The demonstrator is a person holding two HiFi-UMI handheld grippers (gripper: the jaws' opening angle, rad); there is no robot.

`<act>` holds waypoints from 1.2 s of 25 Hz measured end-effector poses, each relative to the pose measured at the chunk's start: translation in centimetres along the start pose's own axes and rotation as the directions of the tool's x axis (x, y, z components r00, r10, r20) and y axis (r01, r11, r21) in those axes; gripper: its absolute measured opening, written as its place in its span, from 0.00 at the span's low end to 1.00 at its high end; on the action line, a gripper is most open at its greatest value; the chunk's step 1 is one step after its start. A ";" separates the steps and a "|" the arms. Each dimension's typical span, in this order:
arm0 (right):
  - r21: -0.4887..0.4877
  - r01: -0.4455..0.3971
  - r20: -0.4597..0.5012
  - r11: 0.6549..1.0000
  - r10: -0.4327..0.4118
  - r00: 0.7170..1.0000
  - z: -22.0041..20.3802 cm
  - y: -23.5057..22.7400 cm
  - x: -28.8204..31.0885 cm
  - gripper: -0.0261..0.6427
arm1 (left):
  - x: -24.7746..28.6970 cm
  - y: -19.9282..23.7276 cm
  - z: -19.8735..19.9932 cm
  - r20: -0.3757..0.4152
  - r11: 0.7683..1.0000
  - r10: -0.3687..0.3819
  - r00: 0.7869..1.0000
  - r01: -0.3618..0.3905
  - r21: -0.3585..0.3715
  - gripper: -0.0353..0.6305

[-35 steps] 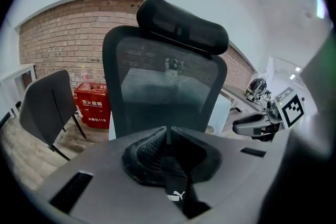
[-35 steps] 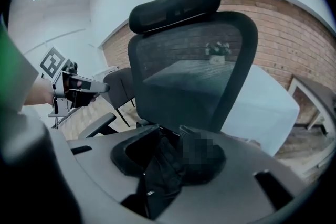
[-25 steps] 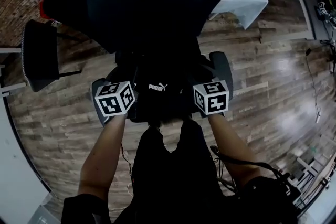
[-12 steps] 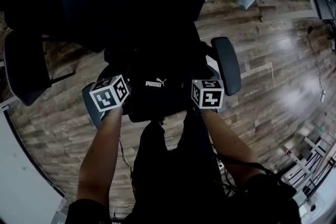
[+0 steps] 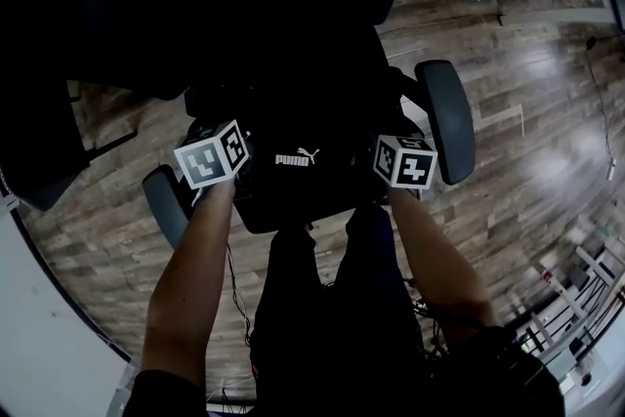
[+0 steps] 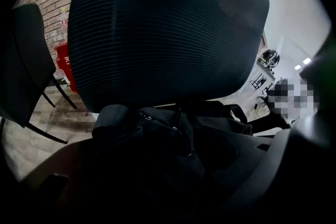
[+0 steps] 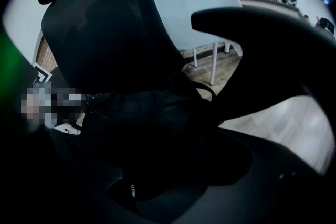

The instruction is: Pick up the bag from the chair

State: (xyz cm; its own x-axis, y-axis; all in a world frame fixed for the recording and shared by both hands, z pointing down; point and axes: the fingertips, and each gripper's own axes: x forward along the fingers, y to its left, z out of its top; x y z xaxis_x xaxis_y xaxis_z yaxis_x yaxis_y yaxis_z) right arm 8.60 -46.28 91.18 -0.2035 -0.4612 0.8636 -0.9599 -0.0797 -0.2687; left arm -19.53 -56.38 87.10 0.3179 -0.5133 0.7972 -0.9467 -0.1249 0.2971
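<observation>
I have the bag [image 5: 298, 173] lying on the chair [image 7: 262, 181], on the seat at the foot of the back [image 6: 168, 29], its white logo turned up towards me. My left gripper [image 5: 217, 159] is at the bag's left side and my right gripper [image 5: 400, 163] at its right side, both tipped steeply down with their marker cubes showing. Both pairs of jaws have just been opening and stand apart. The left gripper view has the bag's crumpled top and zip ahead in the gap. The right gripper view has its dark bulk low in the gap. In neither do I see pads pressing on it. It is very dark down there, so I cannot tell whether a jaw tip brushes the fabric. The right armrest [image 5: 445, 117] and the left armrest [image 5: 166, 205] stand just outside the grippers, above the wooden floor [image 5: 518, 171]
</observation>
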 end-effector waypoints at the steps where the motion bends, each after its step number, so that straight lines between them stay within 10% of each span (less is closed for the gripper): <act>1: 0.010 0.000 -0.008 1.000 0.000 1.000 -0.4 -0.2 0.5 0.62 | 0.4 0.4 -0.4 -0.012 1.000 0.010 1.000 -0.010 0.003 0.52; 18: 0.032 0.067 -0.078 0.997 -0.064 0.995 -1.0 -2.6 3.7 0.64 | 5.7 6.0 -3.1 -0.132 0.989 0.057 0.990 -0.074 -0.129 0.76; 30: -0.008 0.103 -0.041 0.995 -0.103 0.994 -0.9 -1.6 4.1 0.50 | 5.5 4.4 -3.0 -0.086 0.994 0.059 0.995 -0.066 -0.089 0.57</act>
State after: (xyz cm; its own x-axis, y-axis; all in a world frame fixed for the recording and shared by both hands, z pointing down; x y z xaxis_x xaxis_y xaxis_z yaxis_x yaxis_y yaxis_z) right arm 9.12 -47.22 95.51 -0.1112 -0.4136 0.9037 -0.9772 -0.1201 -0.1752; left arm -21.81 -57.21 94.40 0.2653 -0.4446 0.8556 -0.9571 -0.0144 0.2893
